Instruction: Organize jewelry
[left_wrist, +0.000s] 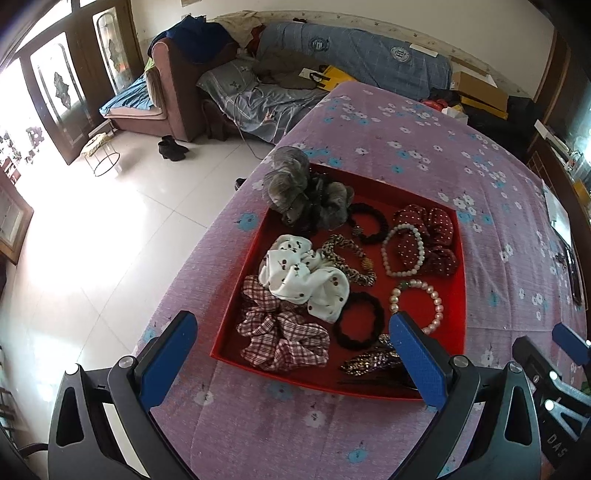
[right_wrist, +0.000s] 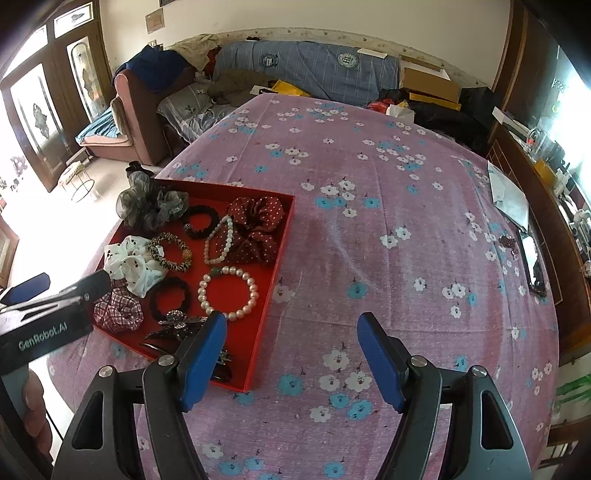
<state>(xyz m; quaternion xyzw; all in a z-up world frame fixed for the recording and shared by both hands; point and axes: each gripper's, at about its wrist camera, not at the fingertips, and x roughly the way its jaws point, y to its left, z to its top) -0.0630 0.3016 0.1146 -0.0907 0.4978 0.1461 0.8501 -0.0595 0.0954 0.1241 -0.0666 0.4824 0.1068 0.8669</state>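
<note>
A shallow red tray (left_wrist: 458, 280) of hair ties and bracelets sits near one edge of a desk (right_wrist: 388, 240) draped in a purple cloth printed with white and blue flowers. Inside the tray, a grey gauze scrunchie (left_wrist: 299, 192) spills over the far corner, with a black hair tie (left_wrist: 365, 221) just beside it and a dark red polka-dot scrunchie (left_wrist: 428, 236) toward the far right corner. A string of small pale beads (left_wrist: 402, 251) lies partly on the polka-dot scrunchie. At the tray's middle are a white cherry-print scrunchie (left_wrist: 303, 277) and a leopard-print hair tie (left_wrist: 347, 258), touching each other. Nearer the tray's front edge lie a plaid scrunchie (left_wrist: 280, 332), a second black hair tie (left_wrist: 358, 321), a pearl bracelet (left_wrist: 424, 299) with one green bead, and a glittery hair clip (left_wrist: 369, 360) at the front.

The left tool (left_wrist: 291, 354) hovers above the tray's front edge, its blue pads spread wide and gripping nothing, the plaid scrunchie and second black hair tie showing between them. The right tool (right_wrist: 291, 354) hangs over the tray's front right corner and the bare cloth beside it, likewise released and empty. A person's fingers (right_wrist: 35, 406) show at the left tool's handle in the right wrist view. Beyond the tray, a cluttered sofa (right_wrist: 306, 70) stands past the desk.
</note>
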